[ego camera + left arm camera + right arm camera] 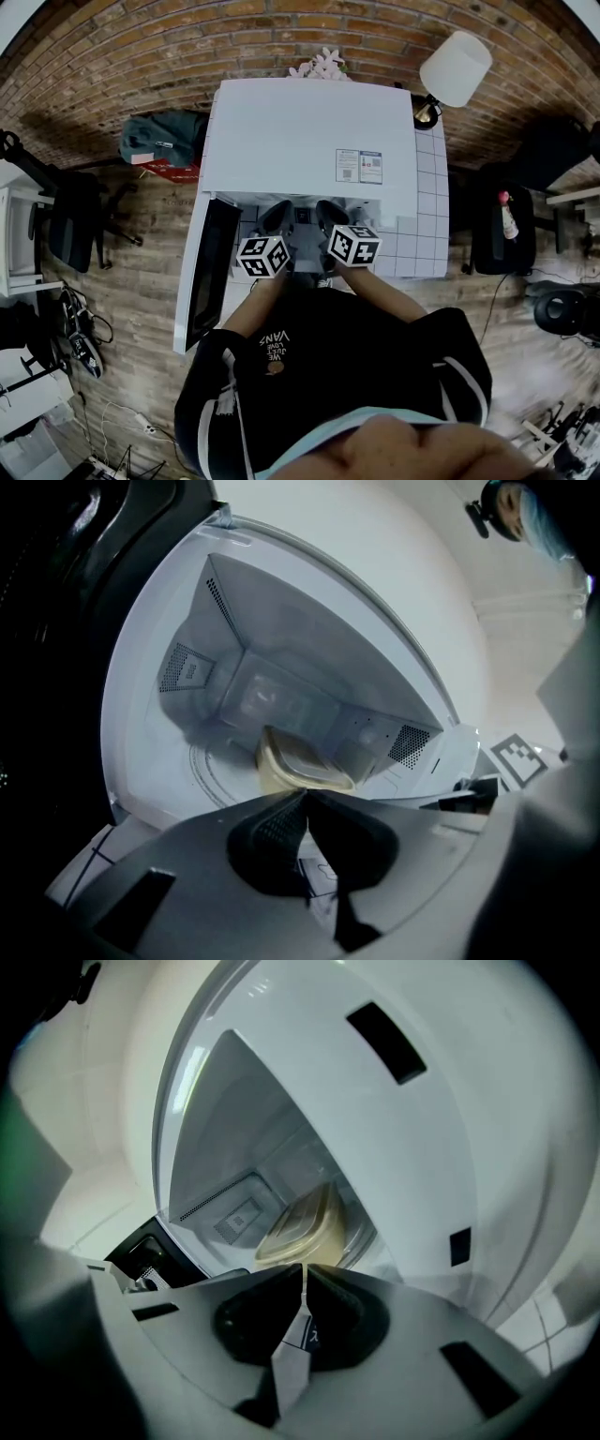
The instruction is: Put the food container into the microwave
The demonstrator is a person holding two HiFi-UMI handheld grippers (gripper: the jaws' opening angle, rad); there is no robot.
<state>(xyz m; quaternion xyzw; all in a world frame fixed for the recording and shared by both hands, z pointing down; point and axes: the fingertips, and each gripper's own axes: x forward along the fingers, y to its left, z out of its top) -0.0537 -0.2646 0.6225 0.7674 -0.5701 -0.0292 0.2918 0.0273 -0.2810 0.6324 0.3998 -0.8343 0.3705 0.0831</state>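
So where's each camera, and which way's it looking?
Head view: on the person's head, facing down at the microwave; shows torso, left claw and right claw.
Left gripper view: rides the left claw, shown shut, facing into the microwave.
Right gripper view: rides the right claw, shown shut, facing in too.
Both gripper views share the food container inside.

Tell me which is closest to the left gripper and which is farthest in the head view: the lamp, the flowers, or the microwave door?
1. The microwave door: nearest, swung open just to the left of the left gripper.
2. The flowers: next, behind the microwave, at its back edge.
3. The lamp: farthest, off at the back right corner.
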